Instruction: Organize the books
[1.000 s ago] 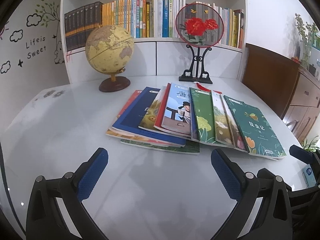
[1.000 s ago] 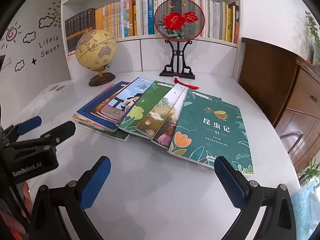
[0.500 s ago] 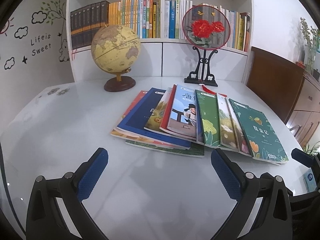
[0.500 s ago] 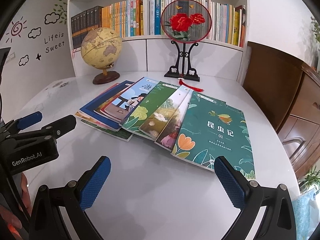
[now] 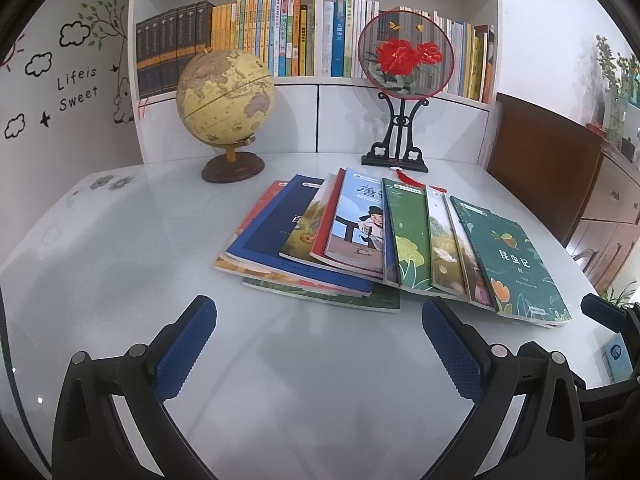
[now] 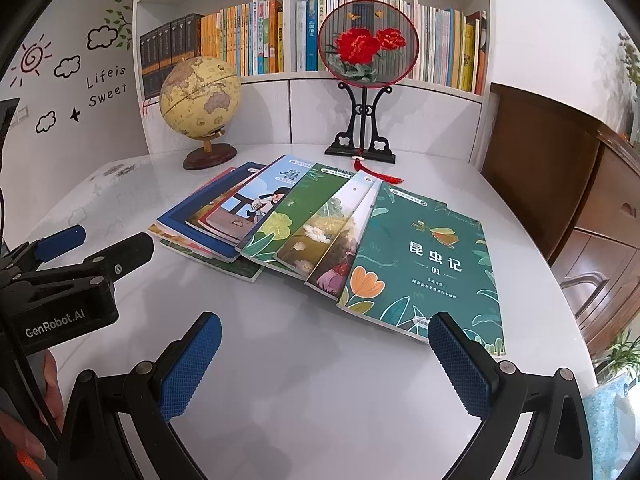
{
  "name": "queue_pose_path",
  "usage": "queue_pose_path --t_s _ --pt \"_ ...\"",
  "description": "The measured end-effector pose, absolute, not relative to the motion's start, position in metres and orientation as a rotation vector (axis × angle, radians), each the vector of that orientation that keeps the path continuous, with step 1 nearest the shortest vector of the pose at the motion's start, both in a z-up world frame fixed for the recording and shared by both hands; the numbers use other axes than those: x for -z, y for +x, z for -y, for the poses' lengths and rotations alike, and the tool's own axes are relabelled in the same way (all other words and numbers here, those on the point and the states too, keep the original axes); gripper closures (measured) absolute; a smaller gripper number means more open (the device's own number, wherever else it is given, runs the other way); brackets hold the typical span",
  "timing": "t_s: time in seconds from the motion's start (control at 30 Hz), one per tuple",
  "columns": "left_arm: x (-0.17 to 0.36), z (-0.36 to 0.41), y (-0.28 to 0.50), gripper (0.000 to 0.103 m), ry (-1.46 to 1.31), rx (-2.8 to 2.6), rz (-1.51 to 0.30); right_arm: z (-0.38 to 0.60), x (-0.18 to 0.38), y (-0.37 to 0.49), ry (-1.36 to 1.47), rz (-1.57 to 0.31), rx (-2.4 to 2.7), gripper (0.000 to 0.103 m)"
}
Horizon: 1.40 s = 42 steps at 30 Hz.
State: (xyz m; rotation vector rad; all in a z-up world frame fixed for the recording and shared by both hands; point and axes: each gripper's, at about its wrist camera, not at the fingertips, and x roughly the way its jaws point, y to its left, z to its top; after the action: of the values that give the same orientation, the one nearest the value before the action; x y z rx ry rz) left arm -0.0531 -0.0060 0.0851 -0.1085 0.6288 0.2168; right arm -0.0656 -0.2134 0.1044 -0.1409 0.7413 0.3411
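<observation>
Several thin books lie fanned out and overlapping on the white table (image 5: pixel 120 240). A dark green book (image 5: pixel 512 256) (image 6: pixel 428 264) is rightmost, a navy blue book (image 5: pixel 276 236) (image 6: pixel 180 216) sits near the left. My left gripper (image 5: pixel 319 344) is open and empty, just short of the books' near edge. My right gripper (image 6: pixel 324 354) is open and empty, its right fingertip (image 6: pixel 448 340) at the green book's near edge. The left gripper also shows in the right wrist view (image 6: pixel 80 248).
A yellow globe (image 5: pixel 225 96) and a round red-flower fan on a black stand (image 5: pixel 405 56) stand behind the books. A full white bookshelf (image 5: pixel 316 20) backs the table. A brown cabinet (image 5: pixel 600 208) is at the right.
Both grippers have drifted slightly, so the books and shelf sit a little further right in both views. The books have not moved. Both grippers stay open.
</observation>
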Motion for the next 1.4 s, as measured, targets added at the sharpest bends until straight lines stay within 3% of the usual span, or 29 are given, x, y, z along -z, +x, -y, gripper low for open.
queue_pose_path --t_s 1.03,1.4 --pt "-0.081 0.005 -0.044 0.001 -0.112 -0.213 -0.663 0.212 -0.1 -0.057 -0.14 -0.777 -0.347 0.0" --pt "-0.088 0.017 0.047 0.001 -0.161 0.025 -0.957 0.276 -0.129 -0.004 -0.008 -0.795 -0.256 0.0"
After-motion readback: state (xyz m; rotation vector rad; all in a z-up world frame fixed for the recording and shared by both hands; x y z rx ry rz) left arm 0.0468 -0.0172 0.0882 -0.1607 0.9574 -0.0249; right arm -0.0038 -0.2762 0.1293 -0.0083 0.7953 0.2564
